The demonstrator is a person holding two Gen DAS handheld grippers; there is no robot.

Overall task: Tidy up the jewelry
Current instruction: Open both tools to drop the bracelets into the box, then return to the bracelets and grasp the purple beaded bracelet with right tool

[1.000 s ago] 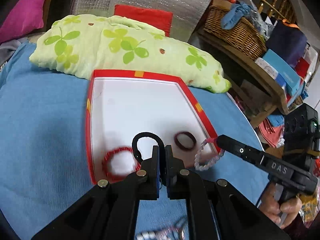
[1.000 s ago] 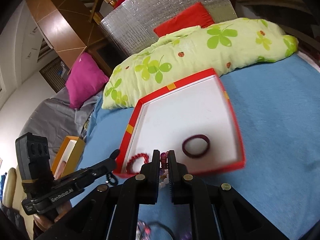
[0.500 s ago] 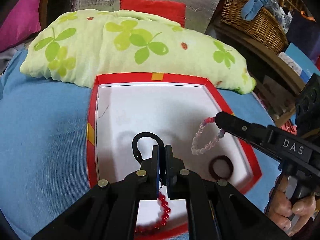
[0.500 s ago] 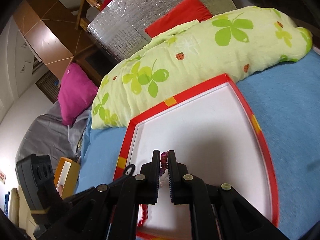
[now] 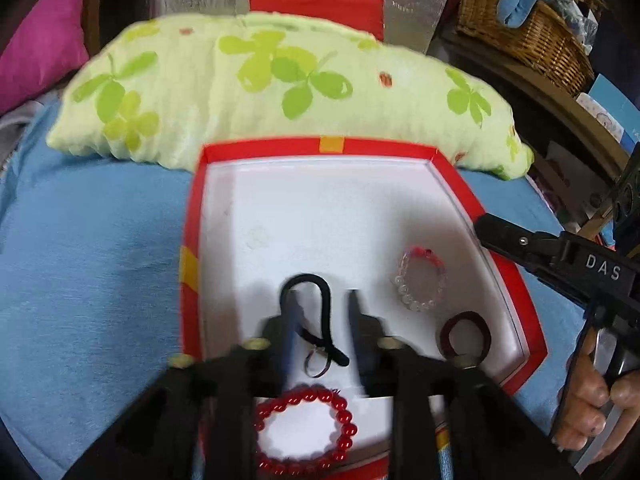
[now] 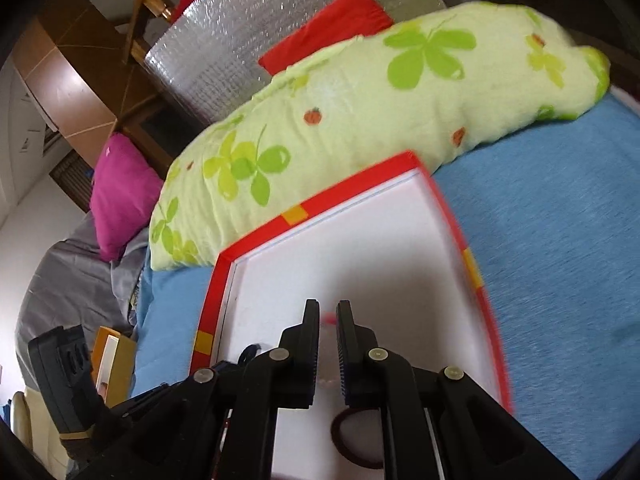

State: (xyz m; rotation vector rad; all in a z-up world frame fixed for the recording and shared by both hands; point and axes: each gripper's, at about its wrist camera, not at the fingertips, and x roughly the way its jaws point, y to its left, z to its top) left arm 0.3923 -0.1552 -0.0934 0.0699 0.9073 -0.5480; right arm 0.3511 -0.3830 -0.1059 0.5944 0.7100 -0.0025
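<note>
Inside the red-rimmed tray (image 5: 192, 240), my left gripper (image 5: 320, 304) has its fingers spread around the black cord loop (image 5: 316, 312) (let go to lie flat, I judge), while my right gripper (image 6: 328, 316), slightly parted, holds nothing above the clear bead bracelet (image 5: 420, 280).

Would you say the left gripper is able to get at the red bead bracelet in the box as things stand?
Probably not without backing up: the red bead bracelet lies behind the open left gripper, under its body, and the black cord loop lies between the fingers.
</note>
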